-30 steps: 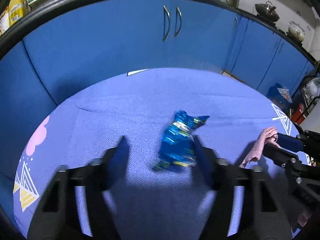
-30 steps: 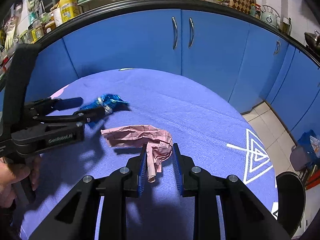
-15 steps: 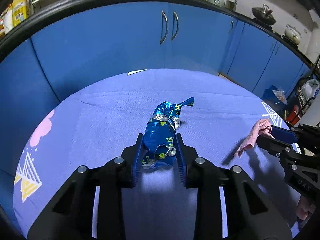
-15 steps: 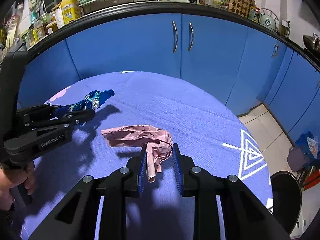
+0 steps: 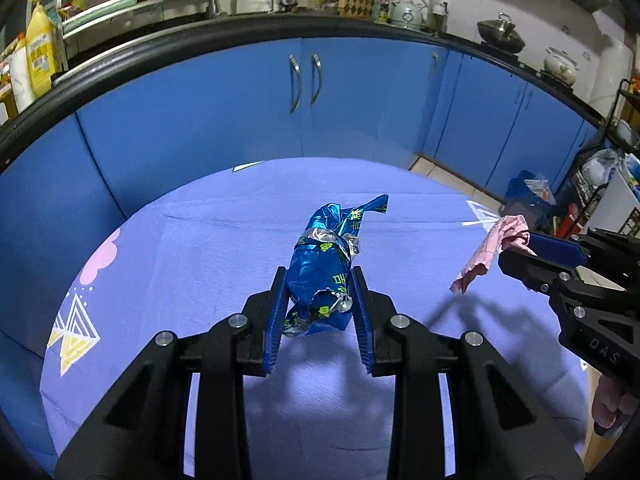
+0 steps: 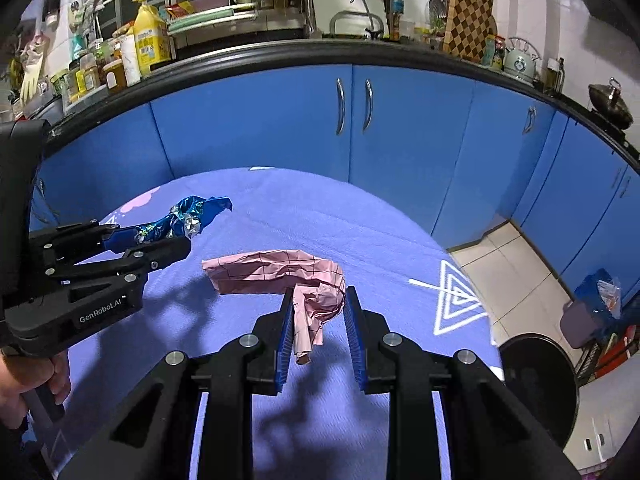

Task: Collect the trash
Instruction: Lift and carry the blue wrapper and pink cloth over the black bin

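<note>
Trash is already in both tools. Nearest in the left wrist view, the left gripper is pinched narrow on a crumpled blue foil wrapper, whose long axis runs straight forward along the fingers, its twisted tail poking out past the tips. It hangs clear of the purple tablecloth — a shadow falls on the cloth beneath it. In the right wrist view the right gripper is likewise closed on a pink checked paper; only a folded end sits between the blue pads, and the rest trails out to the left, above the cloth.

The coming move, I judge, turns on the black round bin: it sits on the tiled floor beyond the table's right edge, low and to the right of the right gripper, so the right hand is the nearer and the left would have to carry its wrapper across the table. Farther off stand the blue cabinets and a cluttered counter.

A second ago the left jaws stood wide around the wrapper as it lay on the cloth; half a second ago they had closed, and now the wrapper is raised higher. The right gripper's hold on the paper looks unchanged.
</note>
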### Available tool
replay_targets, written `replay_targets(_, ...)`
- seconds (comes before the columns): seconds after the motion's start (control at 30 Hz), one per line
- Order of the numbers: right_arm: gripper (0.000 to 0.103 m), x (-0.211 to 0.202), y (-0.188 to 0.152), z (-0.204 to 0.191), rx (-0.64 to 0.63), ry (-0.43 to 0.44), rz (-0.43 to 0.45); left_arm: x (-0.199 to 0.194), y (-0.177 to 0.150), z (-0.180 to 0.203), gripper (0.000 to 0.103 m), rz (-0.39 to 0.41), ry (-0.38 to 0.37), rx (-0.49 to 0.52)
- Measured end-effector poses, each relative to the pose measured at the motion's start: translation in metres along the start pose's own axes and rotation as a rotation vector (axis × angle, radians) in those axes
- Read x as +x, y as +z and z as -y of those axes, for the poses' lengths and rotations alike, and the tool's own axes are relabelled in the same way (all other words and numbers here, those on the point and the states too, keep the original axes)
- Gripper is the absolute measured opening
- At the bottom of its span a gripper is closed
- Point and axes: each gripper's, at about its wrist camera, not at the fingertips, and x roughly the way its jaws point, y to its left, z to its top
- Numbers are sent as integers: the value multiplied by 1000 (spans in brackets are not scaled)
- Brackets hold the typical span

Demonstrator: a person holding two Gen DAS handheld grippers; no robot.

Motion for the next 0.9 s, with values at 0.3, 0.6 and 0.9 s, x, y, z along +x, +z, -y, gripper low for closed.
replay_targets(0.3, 24, -48, -13, 22, 25, -42, 62, -25, 7, 41, 32, 34, -19, 44)
replay_targets(0.6, 24, -74, -34, 80, 99, -147, 88, -23, 21, 107, 32, 43, -63, 122)
replay_targets(0.9, 26, -80, -62, 162, 216, -266, 79, 4, 40, 193, 32, 27, -131, 217)
